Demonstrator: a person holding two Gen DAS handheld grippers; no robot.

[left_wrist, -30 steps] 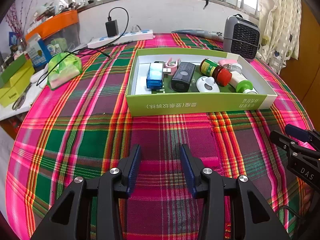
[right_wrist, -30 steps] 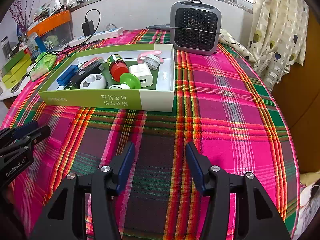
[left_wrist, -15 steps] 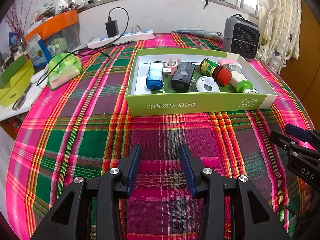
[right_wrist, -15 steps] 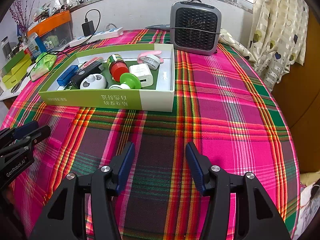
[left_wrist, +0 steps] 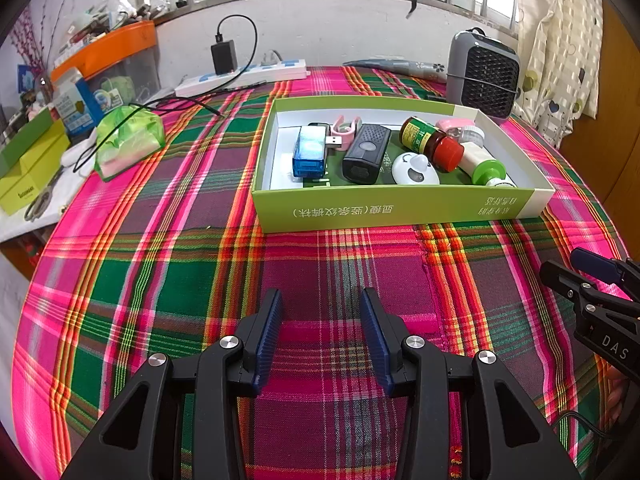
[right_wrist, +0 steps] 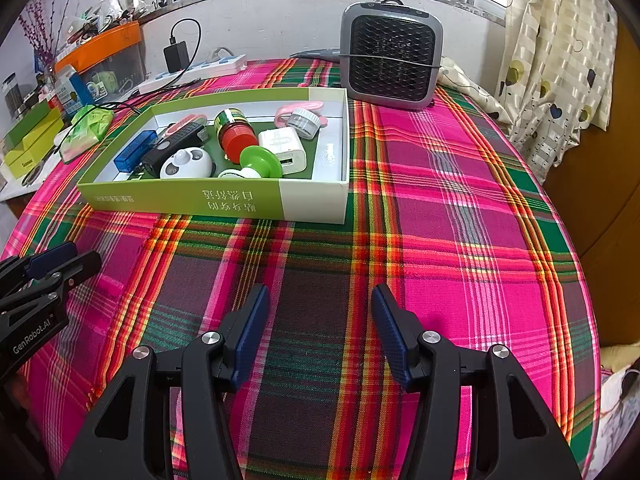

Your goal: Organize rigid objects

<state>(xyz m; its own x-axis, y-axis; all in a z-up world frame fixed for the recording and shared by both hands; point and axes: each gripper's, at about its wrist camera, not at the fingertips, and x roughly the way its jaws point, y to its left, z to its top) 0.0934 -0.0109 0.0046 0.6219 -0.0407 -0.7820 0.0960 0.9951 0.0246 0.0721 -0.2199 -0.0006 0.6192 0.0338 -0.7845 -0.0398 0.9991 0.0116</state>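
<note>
A green and white cardboard box (left_wrist: 400,210) (right_wrist: 224,200) stands on the plaid tablecloth. It holds a blue USB device (left_wrist: 309,152), a black device (left_wrist: 366,154), a white round gadget (left_wrist: 414,168), a red-capped jar (left_wrist: 430,142), a green-capped bottle (left_wrist: 482,162), a pink clip (left_wrist: 345,130) and a white charger (right_wrist: 282,144). My left gripper (left_wrist: 320,312) is open and empty over the cloth in front of the box. My right gripper (right_wrist: 320,304) is open and empty, to the right of the left one.
A grey heater (right_wrist: 390,66) stands behind the box. A power strip (left_wrist: 244,76), a green tissue pack (left_wrist: 128,140) and cluttered boxes (left_wrist: 28,168) lie at the back left. The table edge curves away on the right (right_wrist: 580,248).
</note>
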